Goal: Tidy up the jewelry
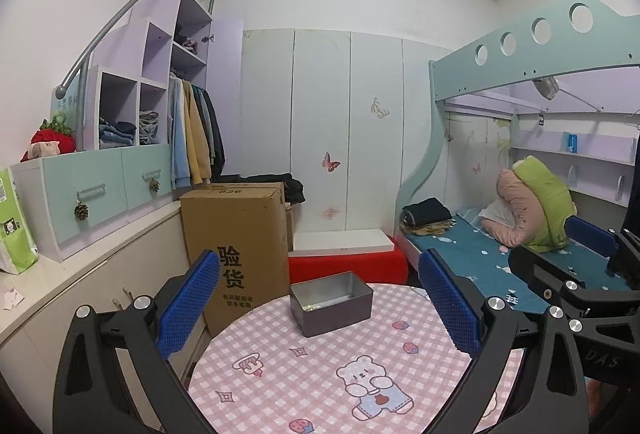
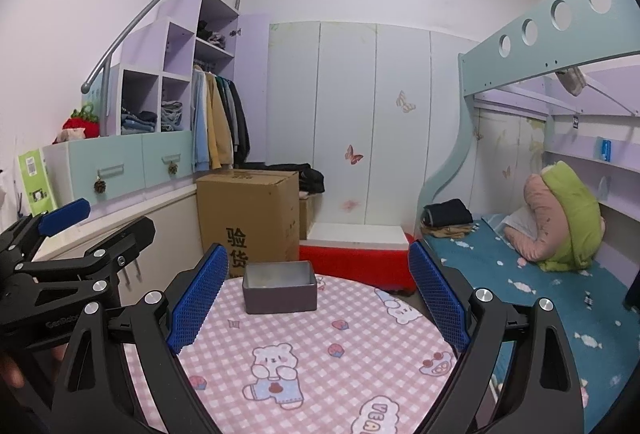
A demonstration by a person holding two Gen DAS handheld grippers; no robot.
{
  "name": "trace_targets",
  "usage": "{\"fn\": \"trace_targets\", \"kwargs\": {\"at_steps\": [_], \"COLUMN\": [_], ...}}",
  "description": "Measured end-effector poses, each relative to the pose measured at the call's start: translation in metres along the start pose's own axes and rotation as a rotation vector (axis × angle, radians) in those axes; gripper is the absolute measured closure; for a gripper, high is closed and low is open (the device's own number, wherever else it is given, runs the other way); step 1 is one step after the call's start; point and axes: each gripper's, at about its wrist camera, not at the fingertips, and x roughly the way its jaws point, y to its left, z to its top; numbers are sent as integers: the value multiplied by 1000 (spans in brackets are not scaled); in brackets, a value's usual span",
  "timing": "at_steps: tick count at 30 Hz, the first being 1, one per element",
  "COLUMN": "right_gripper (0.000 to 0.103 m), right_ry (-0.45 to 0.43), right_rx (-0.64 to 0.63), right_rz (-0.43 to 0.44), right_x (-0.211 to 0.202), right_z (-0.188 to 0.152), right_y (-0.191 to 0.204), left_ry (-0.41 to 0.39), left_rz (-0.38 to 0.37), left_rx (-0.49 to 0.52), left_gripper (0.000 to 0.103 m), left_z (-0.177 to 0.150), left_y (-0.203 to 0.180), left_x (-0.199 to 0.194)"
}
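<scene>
Box: grey metal box, lid off, standing upright on the far part of the round table; something small and pale lies on its floor, too small to tell what.
Table: pink checked cloth with bear prints.
Left gripper: jaws wide apart, empty, above the near side of the table, box between the fingers in view.
Right gripper: jaws wide apart, empty, just beside the left one.
Behind: cardboard carton, bed.

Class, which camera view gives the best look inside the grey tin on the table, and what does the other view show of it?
The left wrist view: it looks down into the tin, showing its floor and something pale lying there. The right wrist view shows the tin from lower, mostly its front wall and inner back wall, with the floor hidden.
</scene>
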Motion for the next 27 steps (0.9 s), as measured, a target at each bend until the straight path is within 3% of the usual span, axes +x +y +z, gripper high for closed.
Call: {"fn": "trace_targets", "kwargs": {"at_steps": [27], "right_gripper": [14], "right_ry": [15], "right_rx": [10], "right_rz": [4], "right_x": [9], "right_z": [-1], "right_y": [-2], "left_ry": [-2], "left_rz": [6], "left_rx": [12], "left_gripper": [7], "left_z": [2], "left_y": [-3], "left_x": [6]}}
